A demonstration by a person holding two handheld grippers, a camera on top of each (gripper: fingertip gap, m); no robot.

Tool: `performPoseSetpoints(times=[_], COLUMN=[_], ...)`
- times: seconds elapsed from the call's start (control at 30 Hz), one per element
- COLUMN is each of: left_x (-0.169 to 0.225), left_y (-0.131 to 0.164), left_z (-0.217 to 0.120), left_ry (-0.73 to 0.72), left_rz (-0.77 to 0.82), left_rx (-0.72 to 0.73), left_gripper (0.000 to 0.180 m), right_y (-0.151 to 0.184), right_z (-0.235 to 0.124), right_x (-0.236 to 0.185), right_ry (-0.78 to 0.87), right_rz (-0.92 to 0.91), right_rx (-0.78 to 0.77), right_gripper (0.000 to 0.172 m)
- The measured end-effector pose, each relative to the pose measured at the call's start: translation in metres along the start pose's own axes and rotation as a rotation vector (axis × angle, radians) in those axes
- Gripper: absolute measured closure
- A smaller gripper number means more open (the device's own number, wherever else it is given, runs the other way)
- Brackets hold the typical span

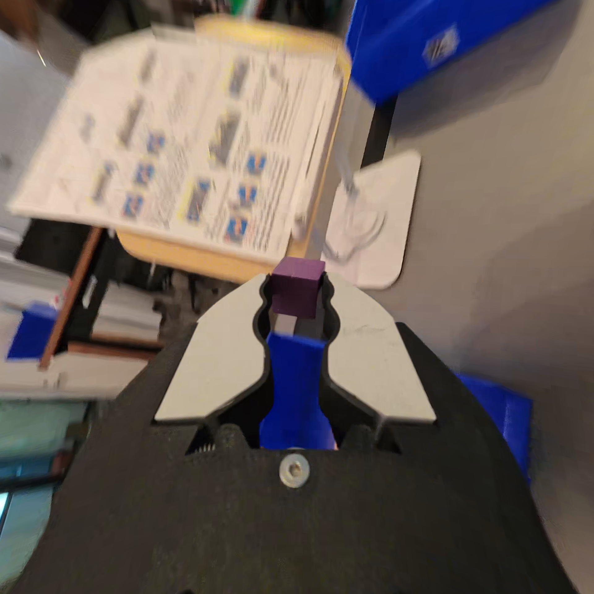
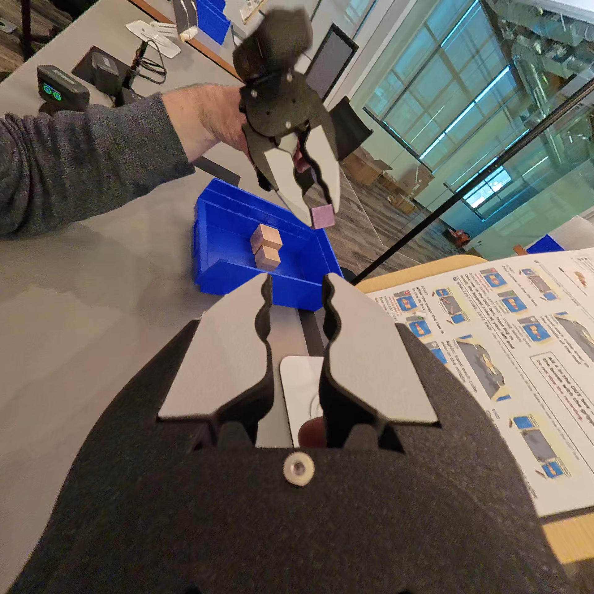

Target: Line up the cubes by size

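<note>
My left gripper is shut on a small purple cube, held at the fingertips in the air. The right wrist view shows the same gripper with the purple cube above the far right corner of a blue bin. Two purple cubes of different sizes sit side by side, touching, in that bin. My right gripper is open and holds nothing, just short of the bin's near wall.
A printed instruction sheet lies on a tan board at the right; it also shows blurred in the left wrist view. A person's sleeve and hand hold the left gripper. Black devices and cables stand at the far left. A white plate lies under my right gripper. One gripper's finger ends stand about 20 centimetres off the other's.
</note>
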State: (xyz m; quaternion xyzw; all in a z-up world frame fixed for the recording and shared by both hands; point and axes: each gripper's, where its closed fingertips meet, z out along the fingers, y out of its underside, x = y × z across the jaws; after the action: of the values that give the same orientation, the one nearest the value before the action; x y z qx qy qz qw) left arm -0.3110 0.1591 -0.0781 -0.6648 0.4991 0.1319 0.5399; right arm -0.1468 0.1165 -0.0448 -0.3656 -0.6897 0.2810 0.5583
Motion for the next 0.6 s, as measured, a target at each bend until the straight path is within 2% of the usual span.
performPoseSetpoints(times=[0.13,0.23,0.4,0.6], left_x=[0.018,0.035,0.055,0.065], left_y=[-0.081,-0.123,-0.164,-0.186], left_z=[-0.011,-0.017,-0.021,-0.021], left_ry=[0.045,0.100,0.178,0.245], left_rz=[0.044,0.053,0.024,-0.044], left_rx=[0.304,0.480,0.674,0.807], left_gripper=[0.152,0.152,0.152,0.152], right_y=[-0.006,-0.011,-0.015,-0.013], right_z=[0.010,0.011,0.008,0.007], right_x=[-0.003,0.000,0.004,0.006], right_ry=[0.017,0.052,0.080,0.103], right_rz=[-0.024,-0.042,-0.053,-0.091], right_rx=[0.033,0.074,0.110,0.104], right_gripper=[0.138,0.136,0.136,0.135])
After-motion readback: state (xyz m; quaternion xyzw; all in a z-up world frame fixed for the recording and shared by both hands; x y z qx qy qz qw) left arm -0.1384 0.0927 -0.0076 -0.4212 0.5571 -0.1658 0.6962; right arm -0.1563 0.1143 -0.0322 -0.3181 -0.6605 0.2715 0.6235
